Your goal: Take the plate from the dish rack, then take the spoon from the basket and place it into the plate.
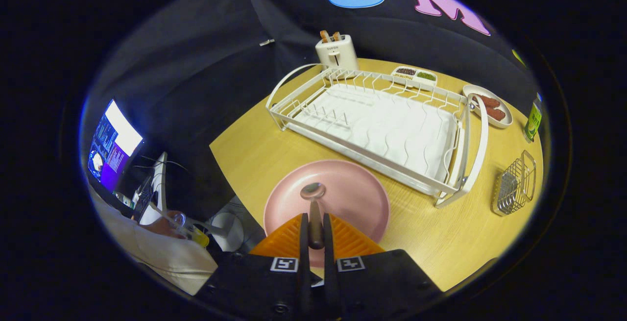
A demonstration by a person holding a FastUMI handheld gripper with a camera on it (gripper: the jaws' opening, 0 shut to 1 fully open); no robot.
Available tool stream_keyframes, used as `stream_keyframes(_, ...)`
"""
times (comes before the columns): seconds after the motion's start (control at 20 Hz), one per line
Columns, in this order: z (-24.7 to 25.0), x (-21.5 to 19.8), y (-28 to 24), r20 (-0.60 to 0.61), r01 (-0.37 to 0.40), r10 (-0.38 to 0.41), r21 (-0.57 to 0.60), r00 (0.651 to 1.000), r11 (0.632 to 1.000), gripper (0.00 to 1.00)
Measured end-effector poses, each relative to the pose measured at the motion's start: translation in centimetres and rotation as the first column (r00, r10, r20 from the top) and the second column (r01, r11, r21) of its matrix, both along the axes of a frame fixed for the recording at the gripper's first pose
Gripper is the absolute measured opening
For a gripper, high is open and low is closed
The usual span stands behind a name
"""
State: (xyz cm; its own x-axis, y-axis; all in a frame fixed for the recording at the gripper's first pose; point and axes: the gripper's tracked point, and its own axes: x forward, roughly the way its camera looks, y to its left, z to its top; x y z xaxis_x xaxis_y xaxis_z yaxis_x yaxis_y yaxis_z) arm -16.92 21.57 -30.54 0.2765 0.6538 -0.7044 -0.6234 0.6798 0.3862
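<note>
Spoon [313,208] pinched in gripper [316,235] – bowl over pink plate [357,198], dish rack [377,130] beyond, toaster [336,51] lettering unreadable

Bare table [431,233] between plate [352,198] and dish rack [382,130].

Spoon [313,203] over pink plate [352,193]

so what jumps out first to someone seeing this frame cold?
The spoon clamped in the gripper, its bowl held over the pink plate that sits on the wooden table just ahead of the fingers. Beyond the plate stands the white dish rack, with no dishes in it. Right of the rack is the wire basket, and behind the rack a white toaster.
</note>
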Motion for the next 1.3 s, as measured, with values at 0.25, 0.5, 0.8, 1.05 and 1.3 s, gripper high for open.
stream_keyframes(0.25, -3.1, -0.3, -2.0, -0.008, 0.006, -0.007, -0.096, 1.0, 0.995, 0.21)
stream_keyframes(0.5, -3.4, 0.5, -2.4, 0.004, 0.05, -0.05, -0.115, 0.999, 0.992, 0.58)
stream_keyframes(0.8, -0.3, 1.3, -2.4, 0.031, 0.072, -0.07, -0.077, 0.997, 0.994, 0.96)
stream_keyframes(1.05, 7.1, 6.1, -3.9, 0.205, 0.19, -0.186, -0.002, 0.961, 0.982, 0.99)
stream_keyframes(1.3, 15.9, 12.3, -8.6, 0.425, 0.348, -0.345, 0.072, 0.837, 0.935, 0.99)
